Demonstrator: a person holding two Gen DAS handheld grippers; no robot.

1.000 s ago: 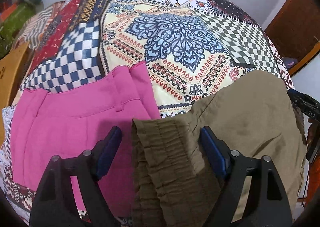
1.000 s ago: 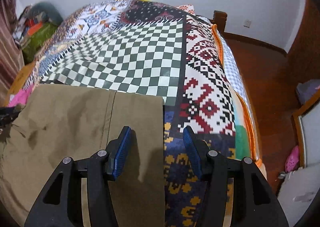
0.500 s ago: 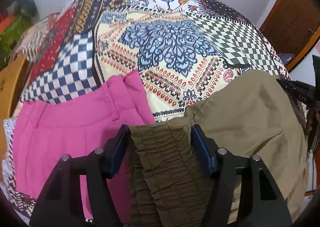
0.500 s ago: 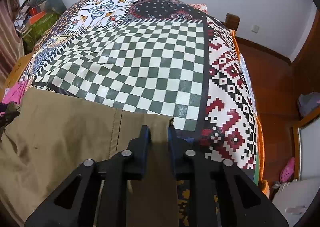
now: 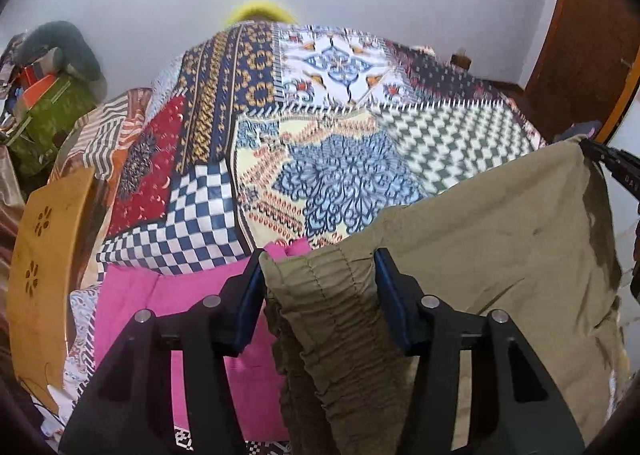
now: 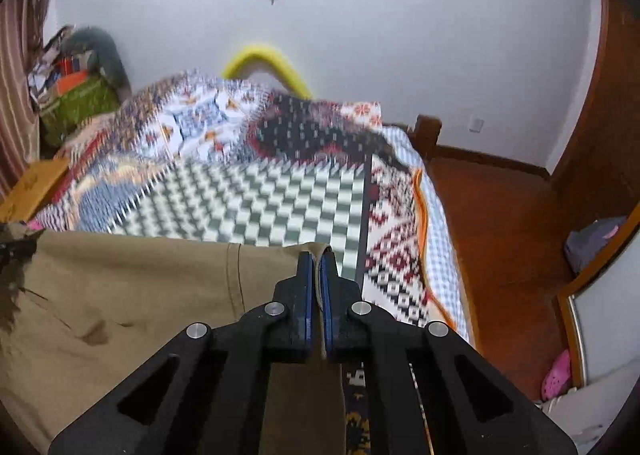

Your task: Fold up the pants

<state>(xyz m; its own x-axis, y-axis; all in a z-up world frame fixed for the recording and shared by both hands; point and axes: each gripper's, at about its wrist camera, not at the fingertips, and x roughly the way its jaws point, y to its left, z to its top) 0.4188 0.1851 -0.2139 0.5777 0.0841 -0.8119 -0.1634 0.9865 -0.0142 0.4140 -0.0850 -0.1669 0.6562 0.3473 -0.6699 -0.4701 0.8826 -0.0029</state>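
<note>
The olive pants hang lifted between my two grippers above the patchwork bed quilt. My left gripper is closing its jaws on the gathered elastic waistband, which fills the gap between the blue pads. In the right wrist view the olive pants spread to the left, and my right gripper is shut on the leg hem, a thin fold pinched between its pads. The right gripper's tip shows at the far corner of the cloth in the left wrist view.
Pink pants lie flat on the quilt, under and left of the waistband. A wooden board stands at the bed's left side. A pile of bags sits at the back left. The bed edge drops to a wooden floor on the right.
Both grippers closed on the olive pants, left on the waistband and right on the hem. Both then rose, lifting the cloth off the quilt.
</note>
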